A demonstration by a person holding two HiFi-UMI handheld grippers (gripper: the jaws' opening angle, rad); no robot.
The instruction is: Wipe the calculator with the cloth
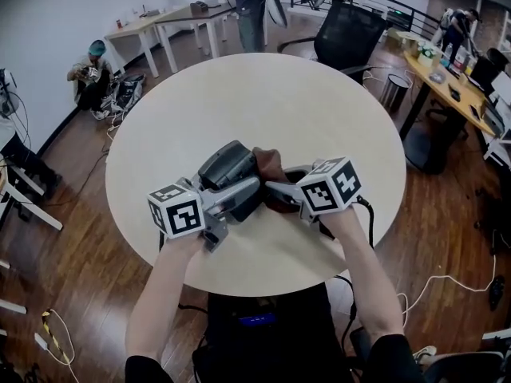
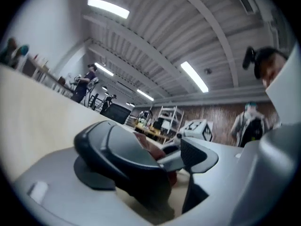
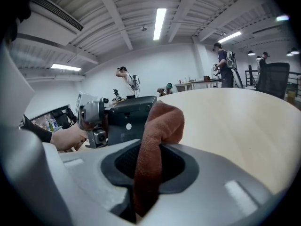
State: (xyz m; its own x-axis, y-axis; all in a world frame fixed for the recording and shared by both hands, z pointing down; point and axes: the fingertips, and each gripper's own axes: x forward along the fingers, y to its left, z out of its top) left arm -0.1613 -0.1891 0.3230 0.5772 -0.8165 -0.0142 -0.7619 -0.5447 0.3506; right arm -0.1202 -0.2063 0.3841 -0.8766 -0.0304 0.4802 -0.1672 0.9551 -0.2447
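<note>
A dark grey calculator [image 1: 227, 166] is tipped up off the round table [image 1: 263, 102] near its front edge. It lies against one jaw of my left gripper [image 1: 235, 206], whose jaws stand wide apart around it; in the left gripper view the calculator [image 2: 117, 154] rests on the lower jaw, and a gap shows before the other pad [image 2: 197, 154]. My right gripper [image 1: 279, 190] is shut on a brown cloth [image 1: 269, 166]. In the right gripper view the cloth [image 3: 157, 131] rises from between the jaws and its top touches the calculator [image 3: 129, 119].
A black office chair [image 1: 347, 30] stands behind the table, with a bin [image 1: 394, 90] to its right. Desks line the back and right, with people at them. One person sits on the floor at the left [image 1: 92, 70]. Cables lie on the wooden floor.
</note>
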